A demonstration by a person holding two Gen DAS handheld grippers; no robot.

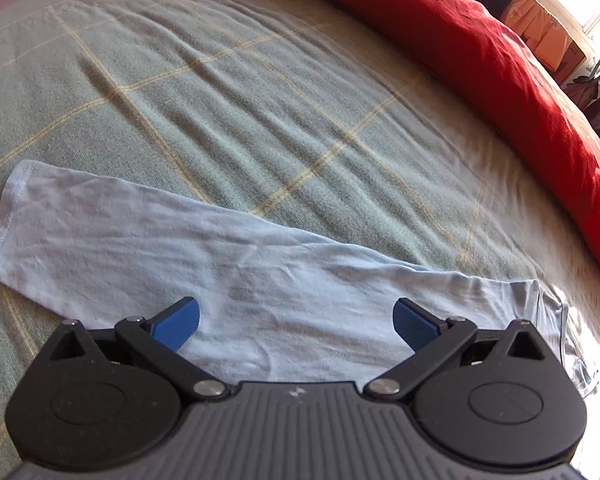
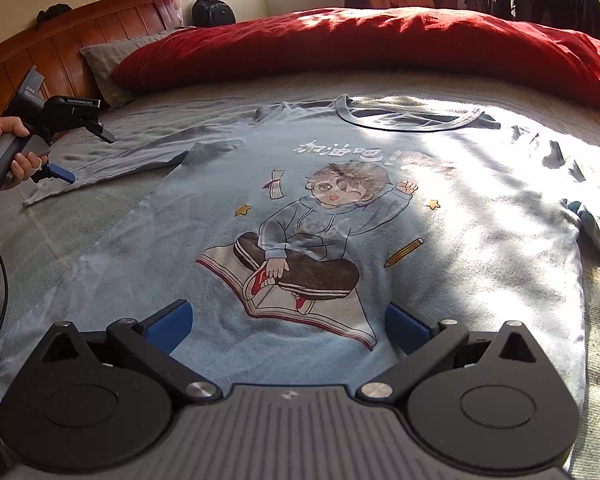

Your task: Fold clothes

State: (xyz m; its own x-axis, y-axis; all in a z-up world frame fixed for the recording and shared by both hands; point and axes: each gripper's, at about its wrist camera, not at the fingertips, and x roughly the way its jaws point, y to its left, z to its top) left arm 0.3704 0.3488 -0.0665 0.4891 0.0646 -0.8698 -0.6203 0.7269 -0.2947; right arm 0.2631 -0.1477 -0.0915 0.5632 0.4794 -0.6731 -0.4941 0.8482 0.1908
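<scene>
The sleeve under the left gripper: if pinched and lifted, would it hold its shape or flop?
Likely floppy: the sleeve lies flat and thin, with soft wrinkles, on the bedspread. It looks light, so lifting one spot would probably let the rest drape and drag. The left gripper hangs above it, jaws open, nothing pinched.

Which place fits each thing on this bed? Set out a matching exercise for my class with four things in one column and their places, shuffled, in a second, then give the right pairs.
Things:
1. red duvet
2. shirt sleeve
3. cartoon print
4. backpack

Places:
A. on the front of the shirt
B. by the far wall, behind the bed
C. stretched flat below the left gripper
D. bunched along the far side of the bed

Pairs: 1-D, 2-C, 3-A, 4-B
</scene>
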